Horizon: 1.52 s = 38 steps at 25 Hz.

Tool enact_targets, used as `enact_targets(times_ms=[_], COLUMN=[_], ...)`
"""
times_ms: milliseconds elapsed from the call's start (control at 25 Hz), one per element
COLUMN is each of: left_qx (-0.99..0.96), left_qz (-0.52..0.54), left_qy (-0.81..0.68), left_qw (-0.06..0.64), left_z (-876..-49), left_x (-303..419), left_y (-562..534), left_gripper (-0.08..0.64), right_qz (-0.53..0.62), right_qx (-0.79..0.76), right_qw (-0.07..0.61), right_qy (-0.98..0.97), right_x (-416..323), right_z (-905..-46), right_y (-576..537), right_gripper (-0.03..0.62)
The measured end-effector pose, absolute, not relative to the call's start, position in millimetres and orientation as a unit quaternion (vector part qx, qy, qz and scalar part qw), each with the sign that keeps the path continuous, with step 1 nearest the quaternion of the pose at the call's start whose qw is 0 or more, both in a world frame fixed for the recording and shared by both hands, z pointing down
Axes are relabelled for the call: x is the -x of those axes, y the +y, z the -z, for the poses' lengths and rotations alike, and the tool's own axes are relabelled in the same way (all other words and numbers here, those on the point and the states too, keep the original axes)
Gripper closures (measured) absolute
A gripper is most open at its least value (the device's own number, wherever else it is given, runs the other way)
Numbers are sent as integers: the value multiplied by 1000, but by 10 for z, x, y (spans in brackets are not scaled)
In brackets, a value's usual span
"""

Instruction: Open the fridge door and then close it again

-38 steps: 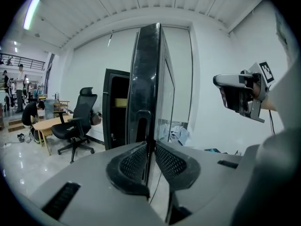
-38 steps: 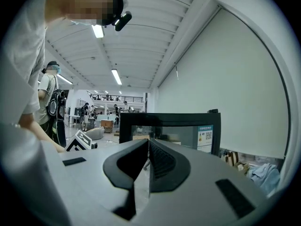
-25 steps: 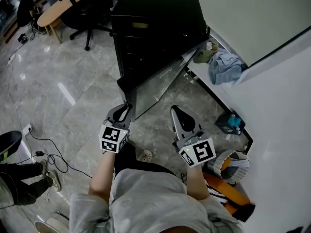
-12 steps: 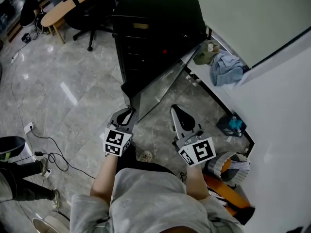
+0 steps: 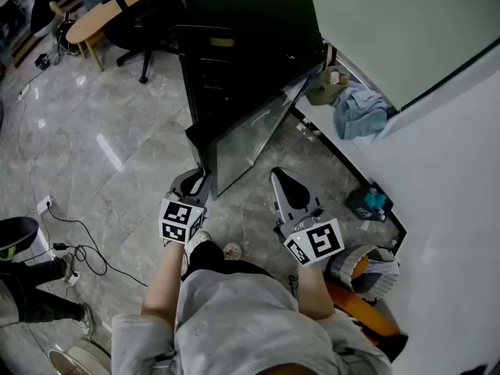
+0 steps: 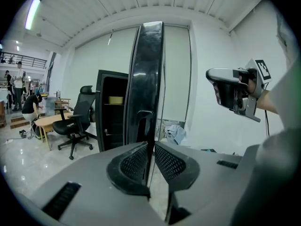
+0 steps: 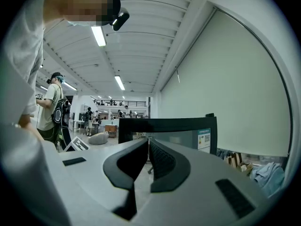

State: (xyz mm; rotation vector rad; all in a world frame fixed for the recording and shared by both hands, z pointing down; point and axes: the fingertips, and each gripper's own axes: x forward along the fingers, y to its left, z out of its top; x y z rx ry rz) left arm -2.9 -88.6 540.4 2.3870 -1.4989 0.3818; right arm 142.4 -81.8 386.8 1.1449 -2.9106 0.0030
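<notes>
The open fridge door (image 5: 246,135) juts out across the marble floor (image 5: 101,123) and splits the room in two. Left of it the way lies wide and bare as far back as the office chair (image 5: 144,18). Right of it runs a narrower lane, hemmed by the white wall (image 5: 445,178), with heaped clothes (image 5: 355,108) crowding its far end.

You have no word or number here that reads clearly. The one printed label is a small teal-and-white sticker (image 7: 204,140) on the fridge door (image 7: 169,125), with a square code on it and print too small to make out. The left cube (image 5: 180,223) and right cube (image 5: 316,242) bear only black-and-white square patterns, no letters.
</notes>
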Motion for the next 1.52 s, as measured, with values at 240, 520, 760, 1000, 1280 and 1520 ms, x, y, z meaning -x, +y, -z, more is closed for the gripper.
enact_targets(times_ms=[240, 520, 760, 1000, 1280, 1520], left_qx=[-831, -834, -836, -832, -829, -832], left_qz=[-134, -138, -143, -141, -147, -142], left_qy=[-519, -512, -508, -515, -519, -515], left_qw=[146, 151, 154, 153, 150, 149], left_z=[-5399, -5388, -5389, -5399, -5426, -5424], left_x=[43, 65, 167, 347, 639, 851], left_y=[-915, -942, -1045, -1219, -1526, -1831], left_gripper=[505, 506, 505, 500, 492, 488], right_qz=[-1, -14, -24, -32, -39, -44], right_qx=[-364, -380, -390, -395, -405, -413], right_qw=[8, 9, 13, 18, 23, 29], right_qy=[-932, -925, -920, -918, -913, -909], right_x=[-1312, -1269, -1221, -1201, -1221, -1221], right_z=[-3835, -3868, -3906, -3987, -4060, -4119], right_y=[-832, -836, -867, -871, -911, -945], right_gripper=[569, 569, 569, 569, 569, 569])
